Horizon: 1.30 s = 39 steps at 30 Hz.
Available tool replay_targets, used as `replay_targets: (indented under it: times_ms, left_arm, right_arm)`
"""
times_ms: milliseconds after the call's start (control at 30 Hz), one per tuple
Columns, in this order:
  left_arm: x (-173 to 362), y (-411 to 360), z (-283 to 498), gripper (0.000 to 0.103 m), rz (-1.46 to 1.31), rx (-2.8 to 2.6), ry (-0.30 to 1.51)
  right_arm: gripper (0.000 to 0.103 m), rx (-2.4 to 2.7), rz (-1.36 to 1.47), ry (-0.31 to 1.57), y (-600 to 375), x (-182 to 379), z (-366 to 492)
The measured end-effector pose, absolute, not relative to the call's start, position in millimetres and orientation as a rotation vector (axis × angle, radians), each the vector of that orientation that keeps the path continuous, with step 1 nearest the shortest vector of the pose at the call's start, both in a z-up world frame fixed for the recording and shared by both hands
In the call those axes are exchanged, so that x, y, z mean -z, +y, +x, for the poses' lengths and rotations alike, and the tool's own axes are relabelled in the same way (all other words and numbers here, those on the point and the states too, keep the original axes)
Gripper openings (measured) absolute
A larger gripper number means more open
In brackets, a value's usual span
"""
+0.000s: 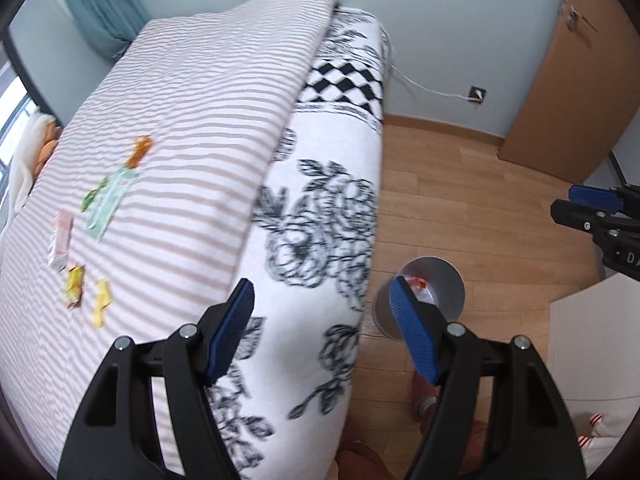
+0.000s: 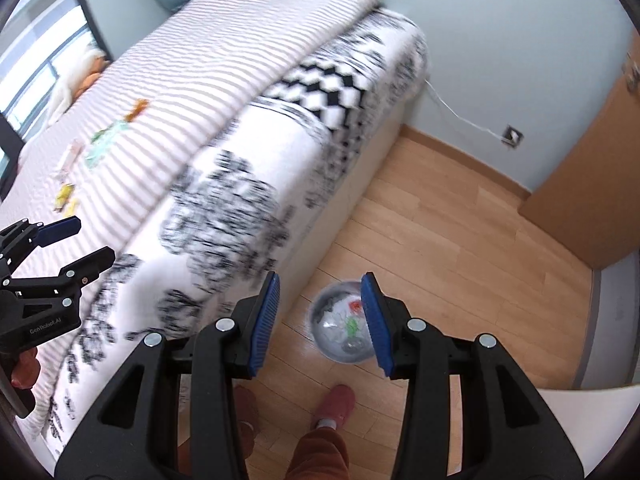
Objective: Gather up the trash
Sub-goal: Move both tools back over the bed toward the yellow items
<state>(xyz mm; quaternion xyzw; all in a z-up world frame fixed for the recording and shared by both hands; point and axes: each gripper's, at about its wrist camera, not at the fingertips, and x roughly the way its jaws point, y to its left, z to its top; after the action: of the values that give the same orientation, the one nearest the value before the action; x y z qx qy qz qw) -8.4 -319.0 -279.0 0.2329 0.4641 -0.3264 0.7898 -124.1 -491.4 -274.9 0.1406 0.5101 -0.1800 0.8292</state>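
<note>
Both the left gripper (image 1: pixel 322 330) and right gripper (image 2: pixel 323 322) are hanging with jaws apart and empty, wrappers (image 1: pixel 108 200) are lying on the striped bed (image 1: pixel 192 120), and the bin (image 2: pixel 340 328) is standing on the floor (image 2: pixel 460 248) beside it.

Bed (image 1: pixel 224 92): one. Wrappers on its striped cover, far left: about six — one orange (image 1: pixel 141 151), two green (image 1: pixel 110 200), one pink-white (image 1: pixel 60 242), two yellow (image 1: pixel 75 285). Metal bin (image 2: pixel 340 320) on floor, right: one.

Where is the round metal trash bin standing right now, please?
The round metal trash bin stands on the wooden floor beside the bed's floral-patterned side, just ahead of the person's red slipper.
</note>
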Motion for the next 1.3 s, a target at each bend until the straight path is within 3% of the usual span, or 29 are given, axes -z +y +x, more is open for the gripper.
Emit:
replay_targets:
  times_ms: [433,767,1000,1300]
  left_arm:
    - [202,-144,70,0.073,0.379,0.483,0.903]
    - [195,-37,136,0.074,0.281,0.344,0.917]
    - [228,-10,174,0.074,0.237,0.272,0.962]
    - [305,8,202,0.074,0.254,0.218,1.076]
  right_arm:
    - [0.041,0.089,0.168,0.979,-309,205,1]
    - [0.042,-0.063,0.100,0.968,-200,194,88]
    - [0.042,-0.172,0.043,1.032,-152,235,148]
    - [0.042,-0.184,0.032,1.173,-132,348,194]
